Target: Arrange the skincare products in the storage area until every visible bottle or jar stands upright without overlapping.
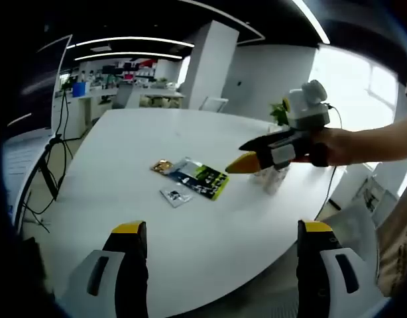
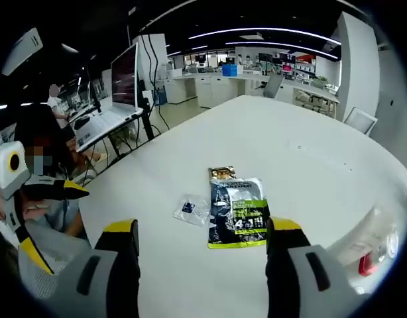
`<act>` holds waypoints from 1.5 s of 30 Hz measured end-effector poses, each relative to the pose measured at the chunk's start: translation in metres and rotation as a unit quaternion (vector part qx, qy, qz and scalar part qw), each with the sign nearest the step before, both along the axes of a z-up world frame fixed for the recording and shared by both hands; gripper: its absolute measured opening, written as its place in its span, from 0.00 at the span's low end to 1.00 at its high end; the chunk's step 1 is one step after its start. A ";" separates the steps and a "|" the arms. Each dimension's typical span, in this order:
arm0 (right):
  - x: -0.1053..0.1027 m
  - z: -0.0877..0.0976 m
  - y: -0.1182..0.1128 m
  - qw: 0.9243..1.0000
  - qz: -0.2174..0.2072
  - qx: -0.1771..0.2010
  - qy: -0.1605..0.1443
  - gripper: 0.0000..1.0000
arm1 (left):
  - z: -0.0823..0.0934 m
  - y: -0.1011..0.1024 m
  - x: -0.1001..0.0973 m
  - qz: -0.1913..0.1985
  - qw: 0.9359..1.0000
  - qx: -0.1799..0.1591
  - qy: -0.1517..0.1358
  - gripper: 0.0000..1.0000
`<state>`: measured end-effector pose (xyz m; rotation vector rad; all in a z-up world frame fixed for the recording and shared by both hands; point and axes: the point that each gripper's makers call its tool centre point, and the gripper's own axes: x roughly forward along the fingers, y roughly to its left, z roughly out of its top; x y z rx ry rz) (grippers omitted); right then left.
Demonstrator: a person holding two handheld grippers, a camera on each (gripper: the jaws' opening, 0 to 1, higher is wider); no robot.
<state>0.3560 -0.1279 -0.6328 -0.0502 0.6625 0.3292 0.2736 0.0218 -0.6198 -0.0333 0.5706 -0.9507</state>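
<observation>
A white table [image 2: 309, 152] spans mid-frame. At its centre lie a black-green packet [image 2: 238, 212], a gold sachet [image 2: 221, 173] touching its top and a small clear sachet [image 2: 191, 209] just left. A monitor [image 2: 124, 76] stands upper left.

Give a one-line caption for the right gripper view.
Open right gripper hovering over a white table, aimed at a dark sachet and small clear packet.
</observation>
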 end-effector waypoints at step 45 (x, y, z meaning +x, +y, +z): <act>0.069 -0.110 -0.063 0.983 -0.134 -0.042 0.120 0.43 | -0.004 0.005 0.004 0.021 1.000 -0.005 0.010 0.85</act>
